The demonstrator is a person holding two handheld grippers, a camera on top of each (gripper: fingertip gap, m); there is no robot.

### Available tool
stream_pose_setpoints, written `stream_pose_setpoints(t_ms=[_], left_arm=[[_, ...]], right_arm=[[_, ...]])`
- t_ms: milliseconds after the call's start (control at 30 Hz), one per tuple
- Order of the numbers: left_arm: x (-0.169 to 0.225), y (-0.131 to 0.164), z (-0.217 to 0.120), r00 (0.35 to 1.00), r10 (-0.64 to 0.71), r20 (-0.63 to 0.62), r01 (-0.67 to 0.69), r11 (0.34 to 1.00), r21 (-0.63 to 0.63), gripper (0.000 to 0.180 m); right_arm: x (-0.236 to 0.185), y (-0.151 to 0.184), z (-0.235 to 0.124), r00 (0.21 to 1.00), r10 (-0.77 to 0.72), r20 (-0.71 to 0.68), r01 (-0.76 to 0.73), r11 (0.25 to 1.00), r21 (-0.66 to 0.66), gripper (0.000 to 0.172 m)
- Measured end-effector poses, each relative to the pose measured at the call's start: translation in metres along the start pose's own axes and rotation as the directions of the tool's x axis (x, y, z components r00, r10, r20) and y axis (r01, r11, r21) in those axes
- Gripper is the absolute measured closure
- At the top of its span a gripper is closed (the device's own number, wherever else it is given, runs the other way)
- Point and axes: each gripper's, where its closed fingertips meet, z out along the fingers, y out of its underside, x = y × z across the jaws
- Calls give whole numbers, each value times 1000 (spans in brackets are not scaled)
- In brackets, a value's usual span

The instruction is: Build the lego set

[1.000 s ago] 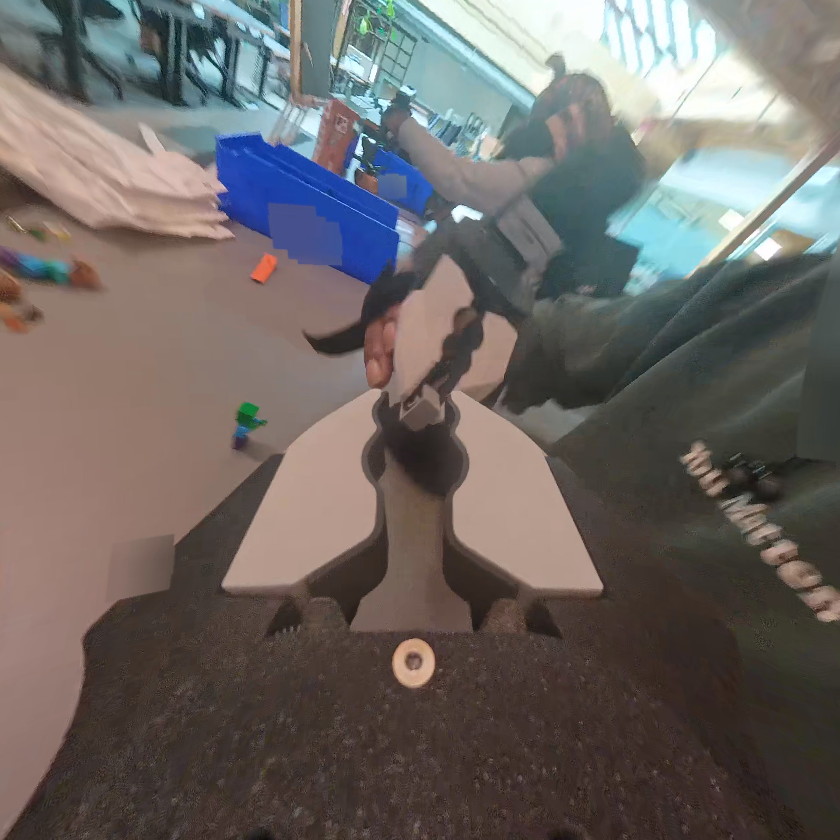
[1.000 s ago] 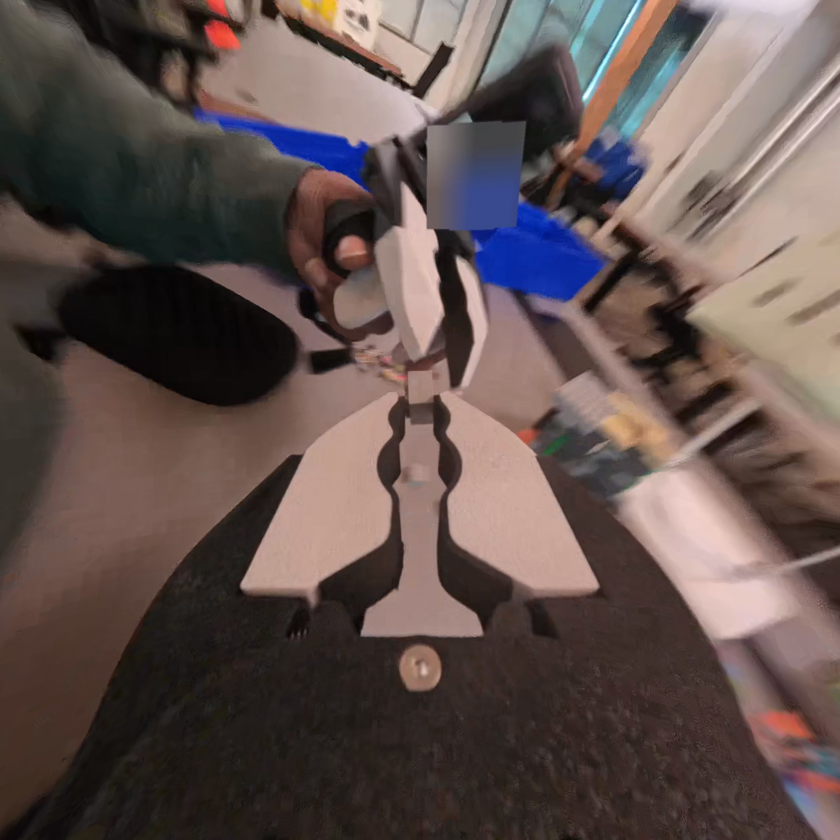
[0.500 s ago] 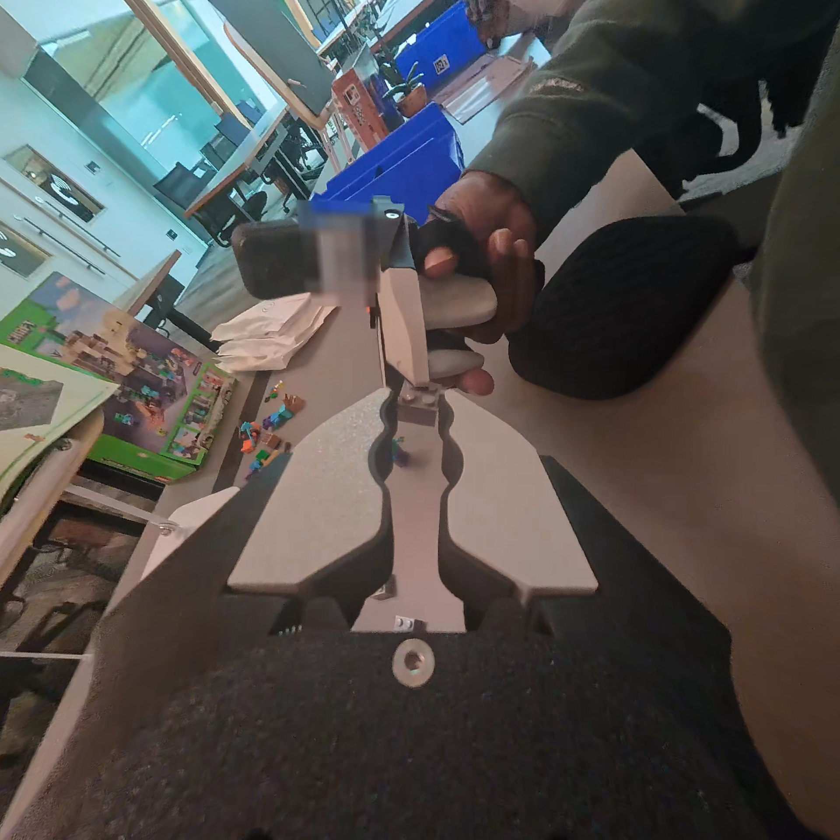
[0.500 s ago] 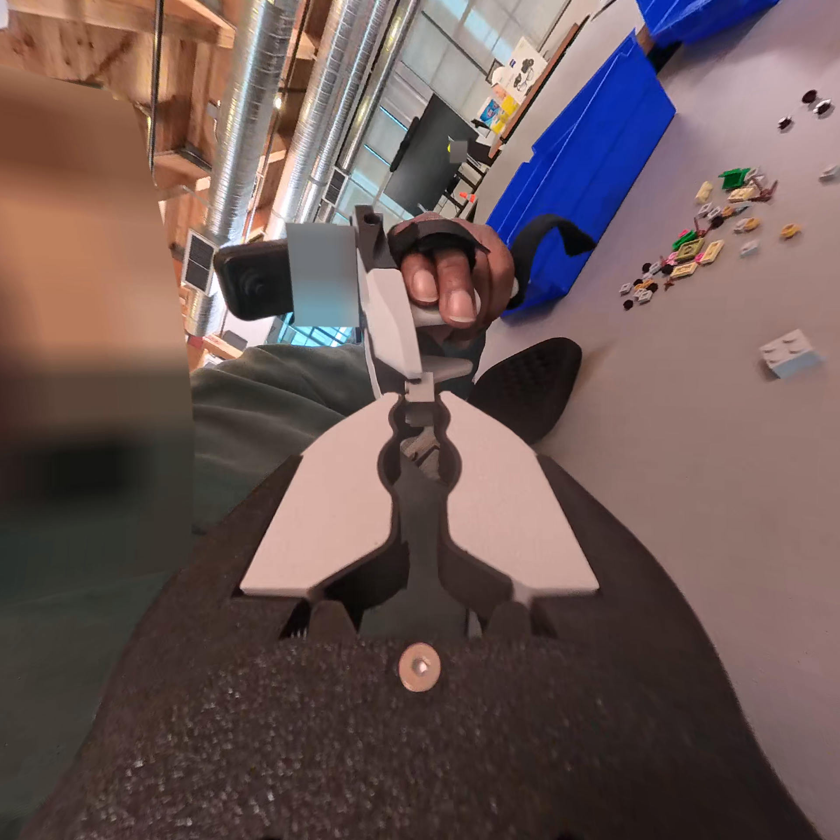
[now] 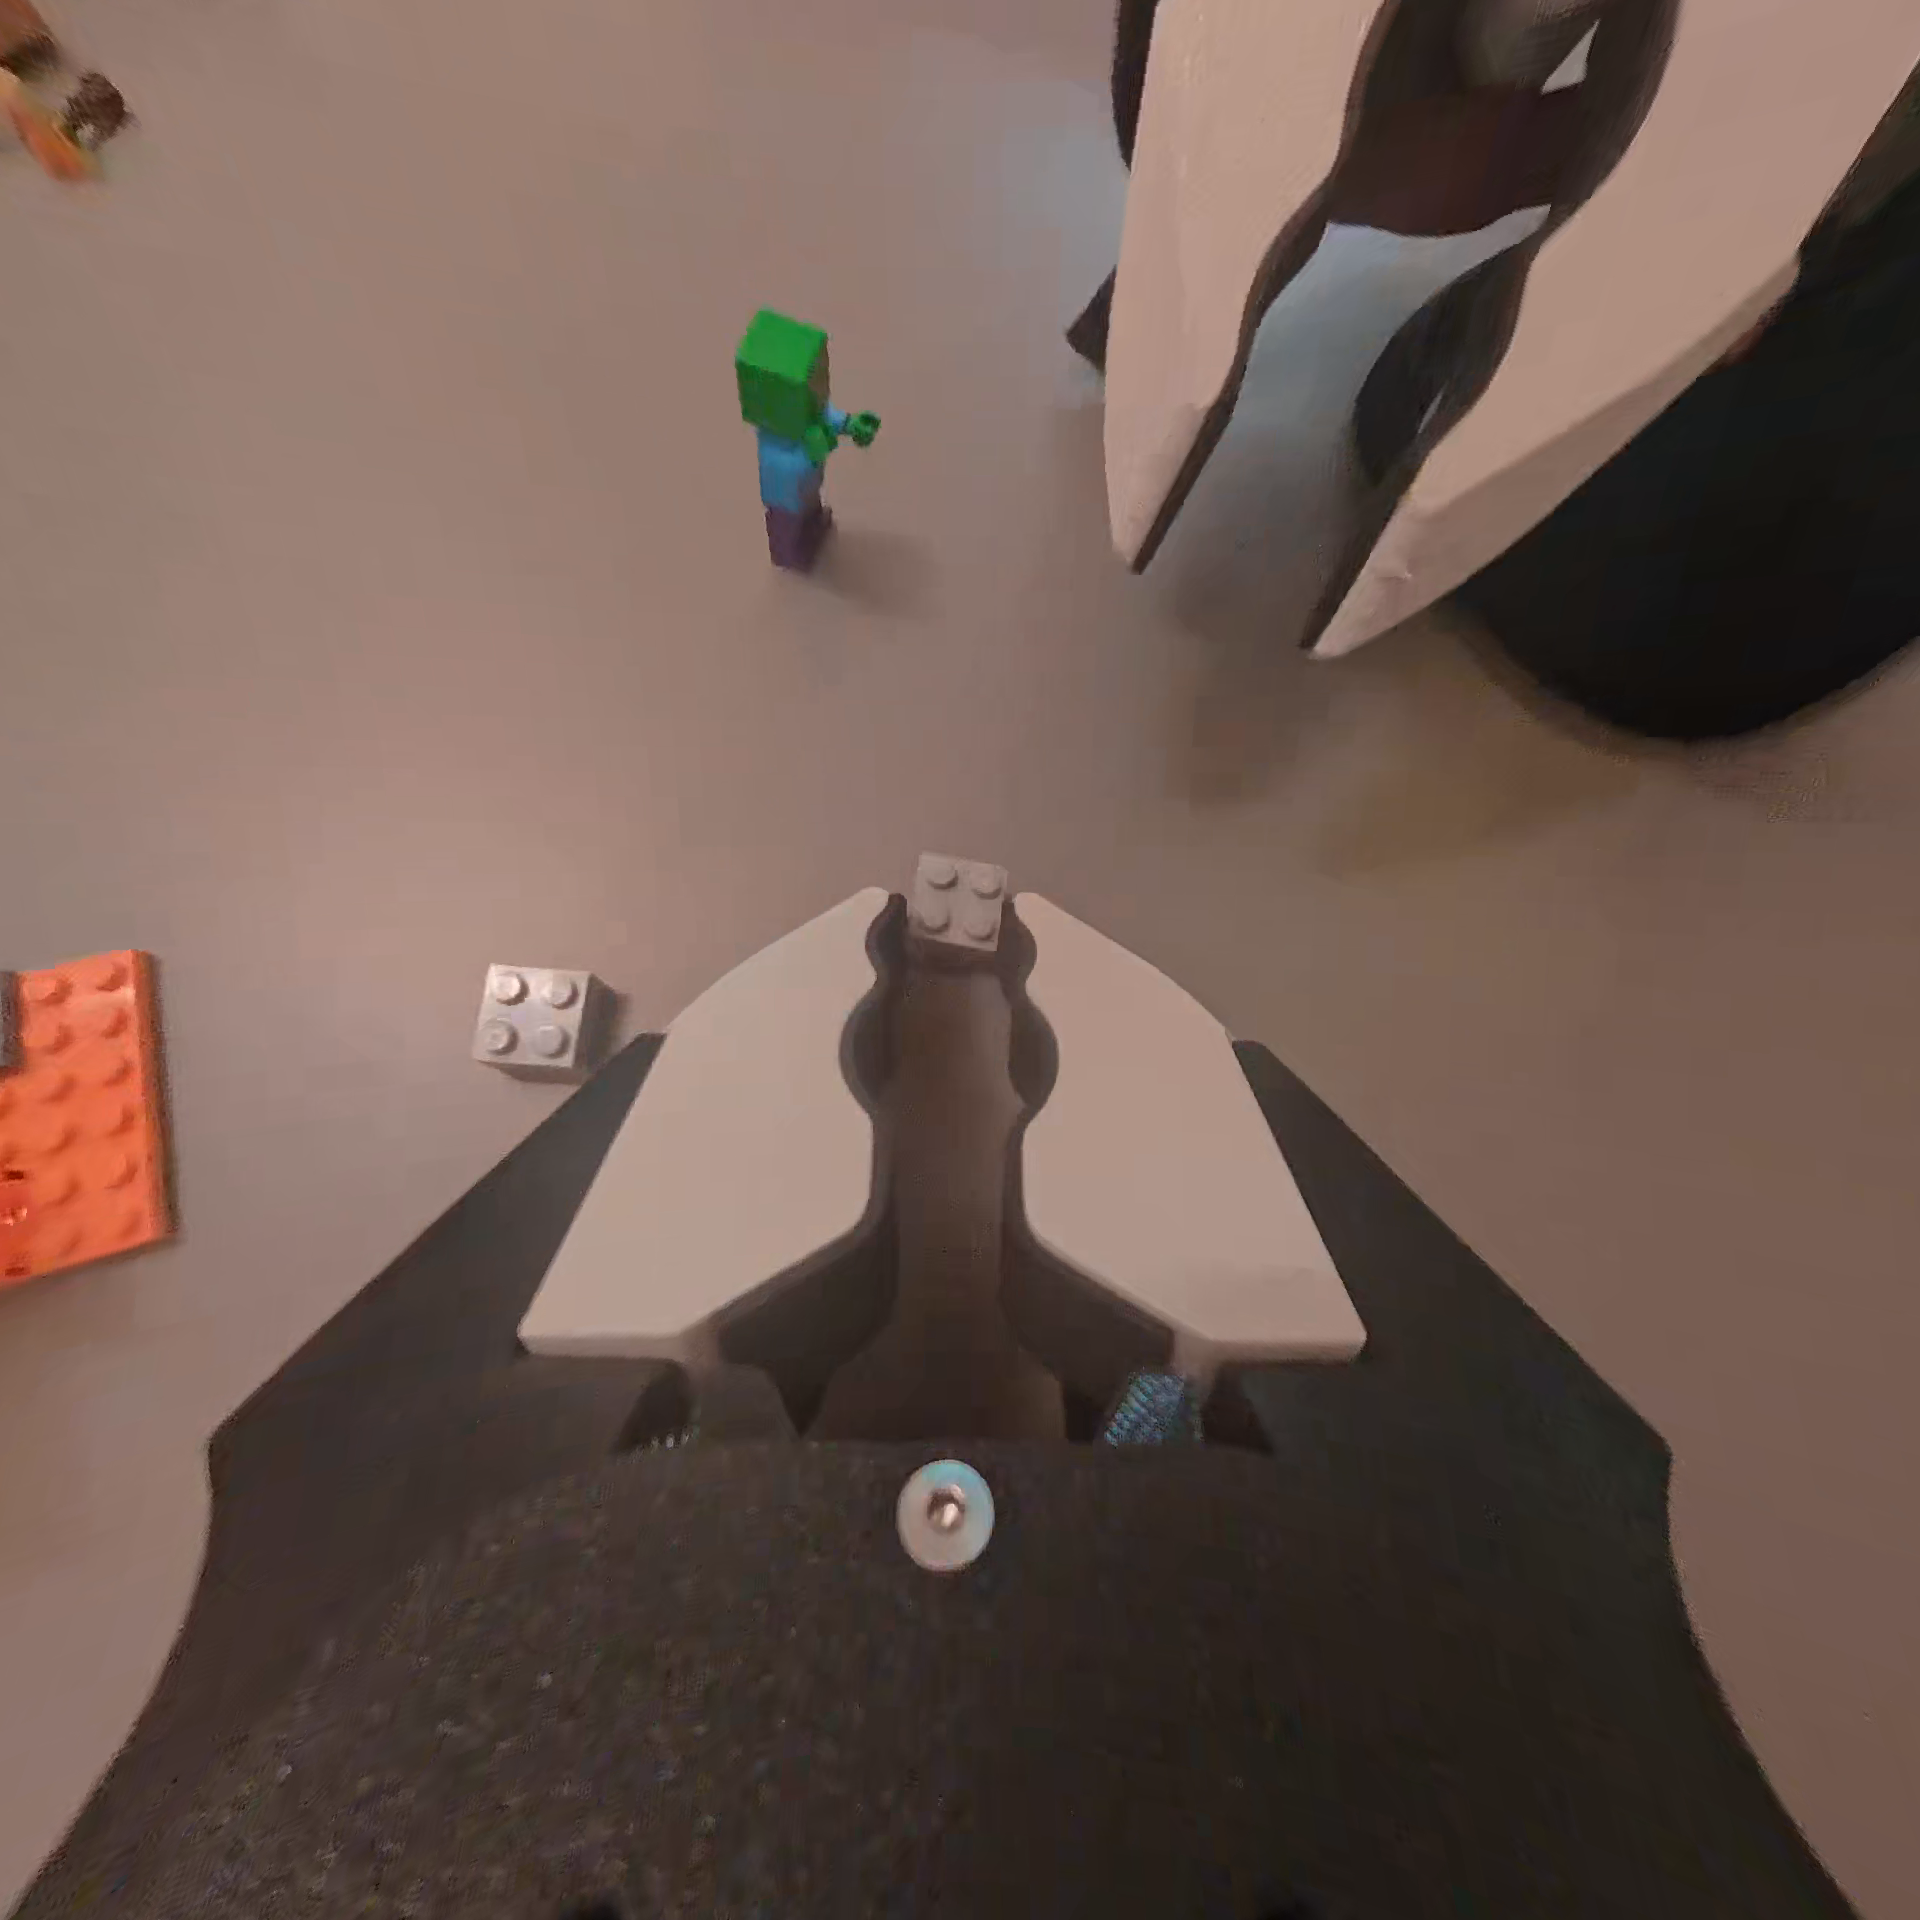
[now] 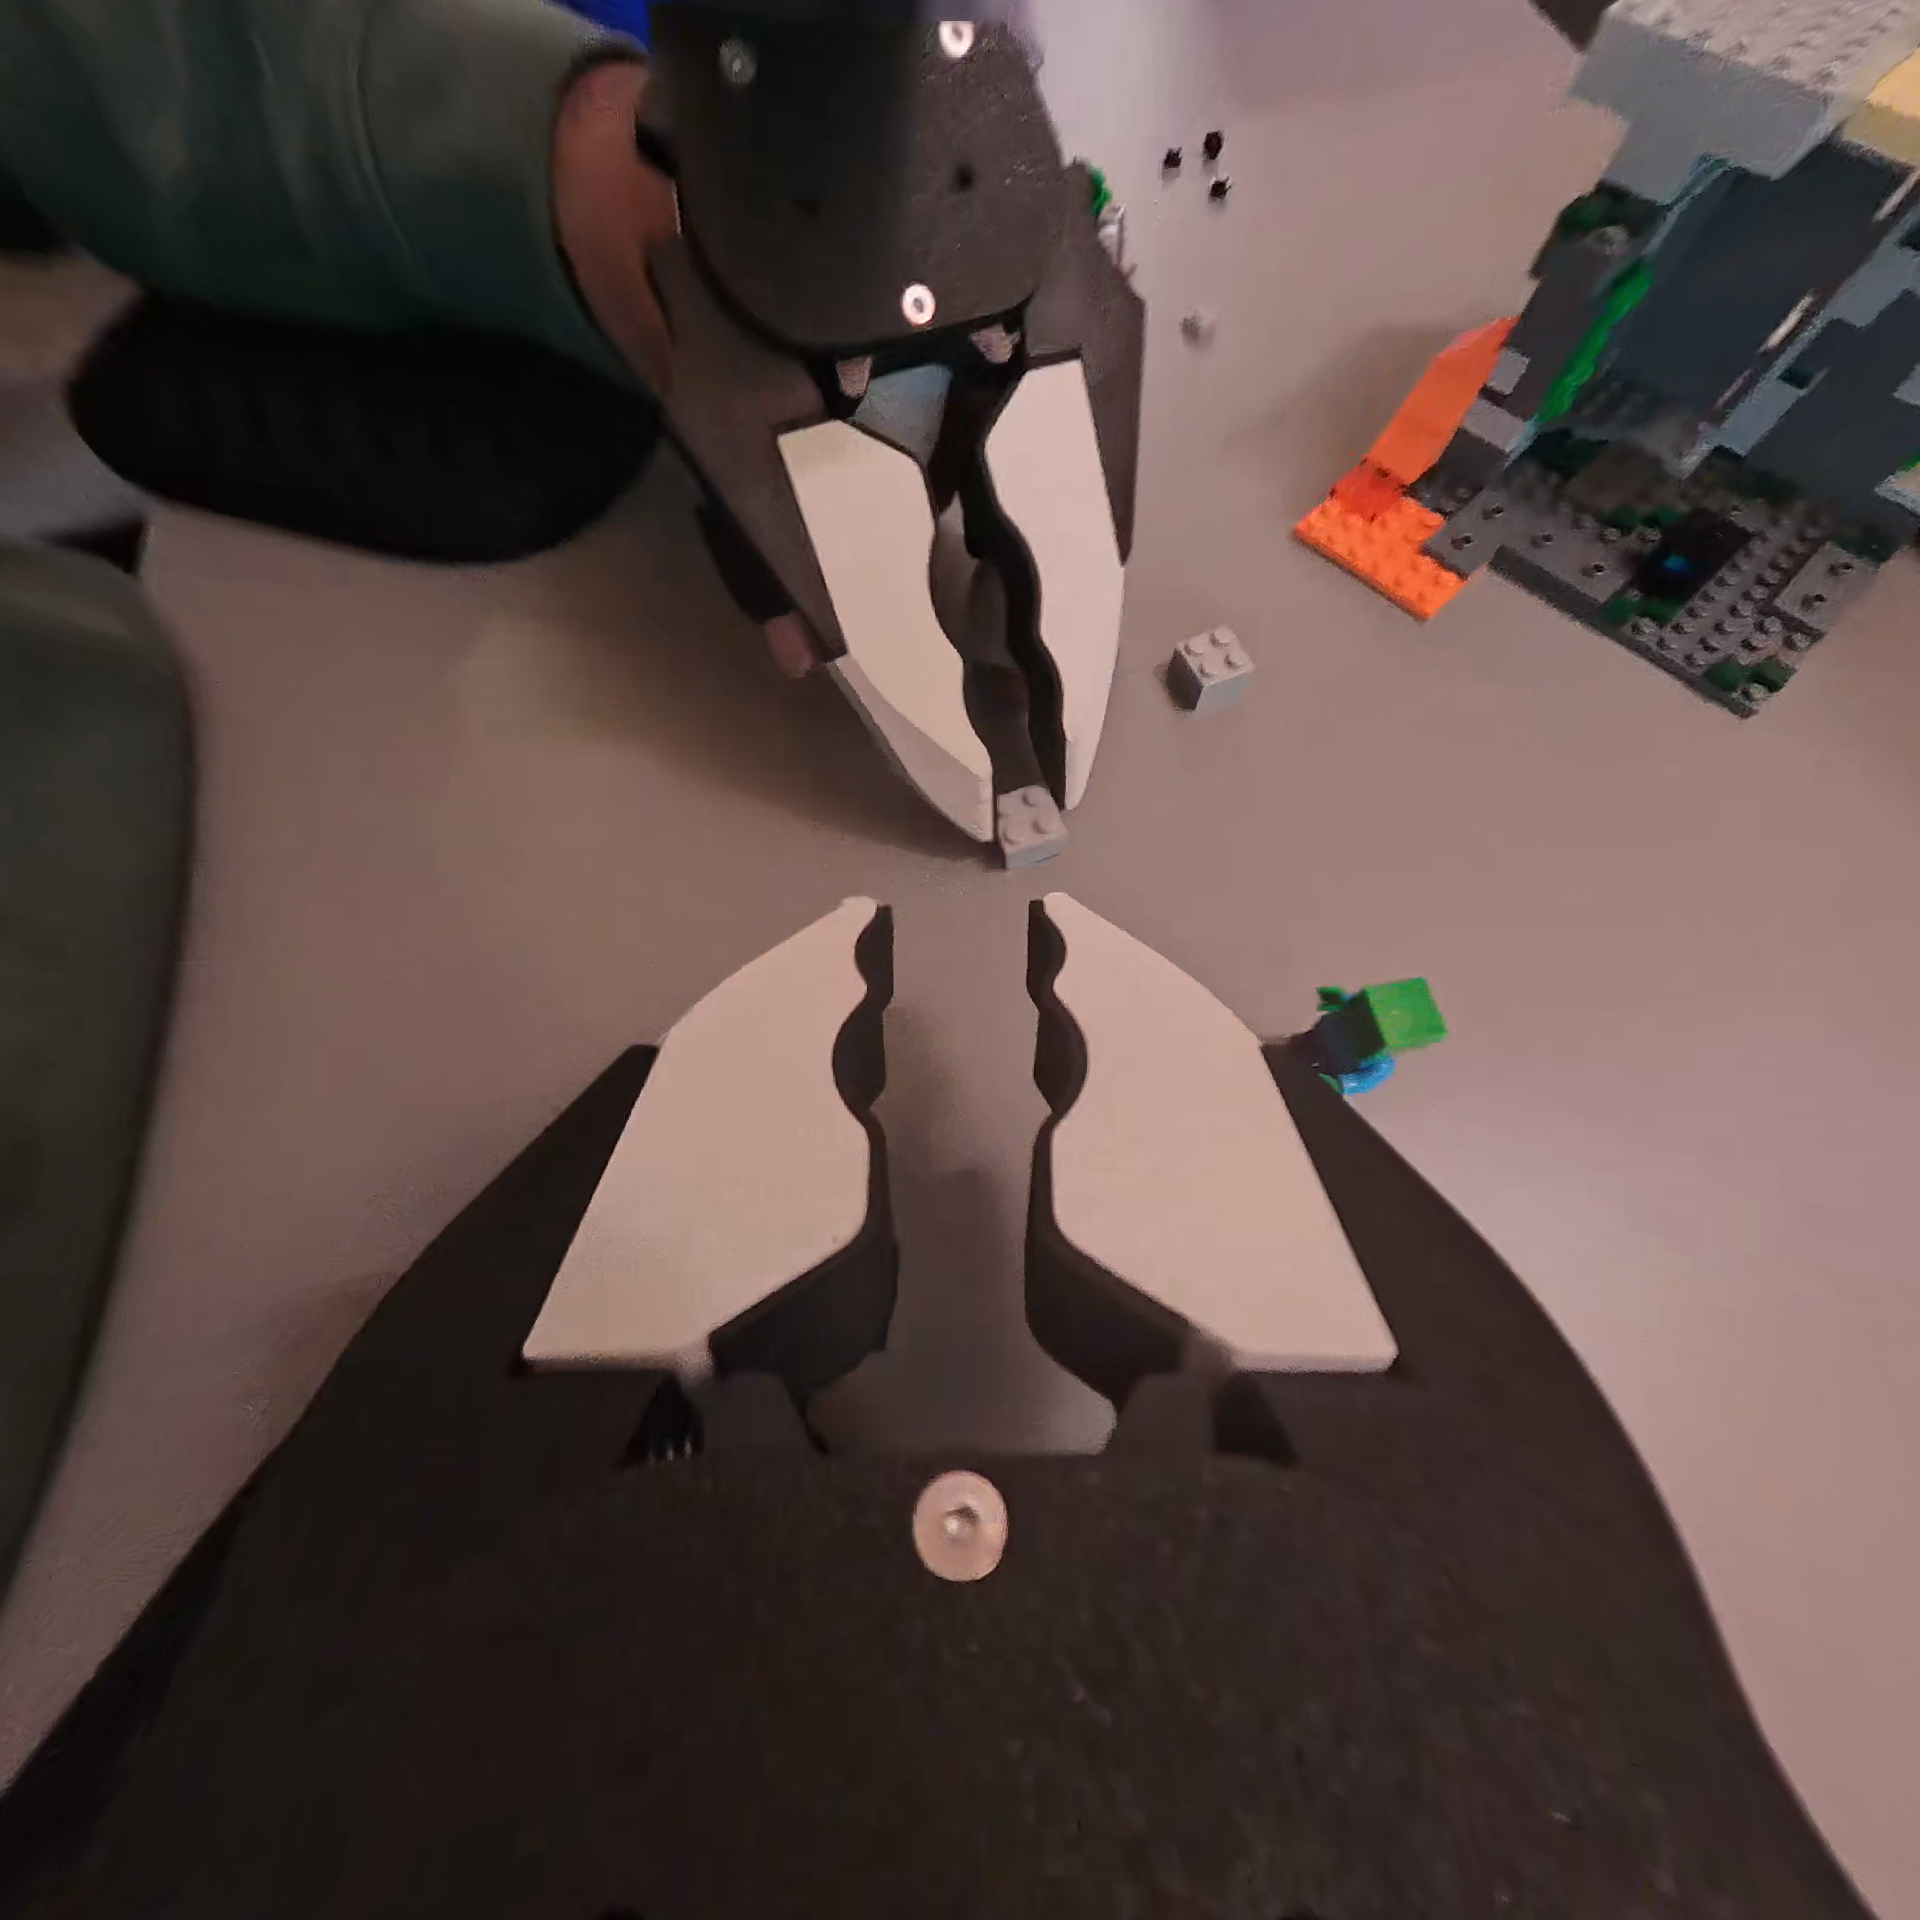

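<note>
CHANGE: Both of your grippers were up in the air half a second ago, tips close together by your hand. Now they point down at the grey surface (image 5: 416, 675).
LEFT GRIPPER: Your left gripper (image 5: 956, 920) has its fingers (image 5: 790, 997) shut on a small grey brick (image 5: 960, 900). One finger presses on each side of the brick, and the bumps on top face up. From the right wrist view you can see the same brick (image 6: 1031, 827) poking out past the tips, low over the surface.
RIGHT GRIPPER: Your right gripper (image 6: 958, 914) has its fingers (image 6: 769, 1039) apart with nothing between them. Only bare surface shows in the gap.
WHICH WAY: The held brick is just past the right gripper's tips, a bit to the right of the gap. The two grippers point at each other, tip to tip, close but not touching.
NEARBY: A second grey brick (image 5: 535, 1023) sits loose just left of your left gripper. A little green-headed figure (image 5: 792, 442) stands farther away. An orange plate (image 5: 78, 1112) lies at the left edge.
FAR SIDE: A big brick building (image 6: 1704, 364) stands far right in the right wrist view.
</note>
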Motion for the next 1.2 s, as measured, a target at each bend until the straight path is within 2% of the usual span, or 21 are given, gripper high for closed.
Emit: stream_pose_setpoints(t_ms=[167, 300, 467, 567, 667, 733, 833, 900, 1000, 1033, 1100, 1200], left_arm=[[0, 0, -3, 1000, 26, 17, -26, 1000, -11, 155], [-1, -13, -27, 994, 61, 87, -64, 998, 25, 152], [-5, -30, -105, 971, 56, 232, -78, 993, 88, 152], [-21, -18, -170, 928, 10, 372, -41, 996, 77, 156], [-40, 15, -241, 858, -39, 512, 37, 999, 13, 157], [-53, 52, -288, 800, -66, 596, 133, 989, -69, 156], [-67, 121, -352, 723, -109, 682, 326, 925, -197, 156], [-70, 170, -383, 706, -145, 694, 446, 851, -276, 155], [-67, 239, -409, 744, -123, 657, 517, 729, -449, 156], [-63, 257, -412, 779, -113, 617, 505, 696, -511, 155], [-57, 282, -416, 821, -94, 563, 487, 629, -606, 155], [-55, 298, -413, 881, -54, 470, 409, 585, -700, 154]], right_arm=[[-2, -2, 8, 1000, -19, 9, 19, 1000, 0, 147], [1, -6, 9, 1000, -5, 2, 5, 1000, 31, 148], [2, -14, 9, 1000, 13, -1, -13, 995, 99, 148], [1, -18, 9, 999, 33, 14, -35, 991, 133, 148], [1, -20, 7, 1000, 24, 1, -24, 989, 149, 148], [1, -21, 5, 1000, 23, -6, -21, 987, 157, 149], [0, -22, 3, 1000, 29, -5, -28, 985, 170, 149], [0, -22, 3, 999, 33, -4, -32, 984, 177, 150], [0, -22, 2, 999, 39, -1, -38, 982, 186, 150], [0, -23, 2, 999, 41, 1, -41, 981, 188, 150], [-1, -24, 2, 999, 40, -2, -39, 982, 186, 150], [-2, -23, 1, 999, 35, -9, -33, 983, 180, 151]])
